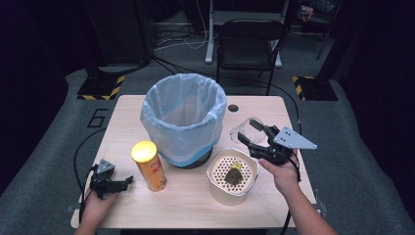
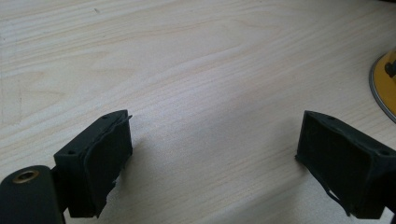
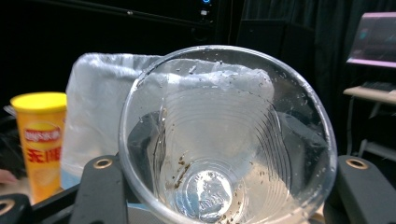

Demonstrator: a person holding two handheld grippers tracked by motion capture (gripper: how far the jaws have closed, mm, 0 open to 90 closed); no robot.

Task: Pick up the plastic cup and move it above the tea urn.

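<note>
The right gripper (image 1: 254,134) is clenched on a clear plastic cup (image 1: 246,131), thin-walled and ribbed, tipped on its side with its mouth toward the bin (image 1: 183,117). In the high view the cup hangs off the table at about three o'clock from the bin, just beyond the strainer (image 1: 233,175). In the right gripper view the cup (image 3: 229,140) opens toward the camera: a round rim, stepped rings down its tapering wall, water drops and brown specks clinging inside, a shiny round base. The black jaws press its sides from left and right.

The bin is round, lined with a pale blue, crinkled plastic bag folded over its rim, and stands at the table's centre. The strainer is a cream, rounded-square tub with a perforated insert; a dark wet lump (image 1: 234,174) with a yellowish top lies on the holes. It sits at five o'clock from the bin, just beside its base.

A can (image 1: 148,165), a tall orange cylinder with a smooth yellow lid, stands at seven o'clock from the bin.

The left gripper (image 1: 128,180) rests at nine o'clock from the can, released, jaws wide apart with nothing between them over the pale, fine-grained wooden table (image 2: 196,70).
</note>
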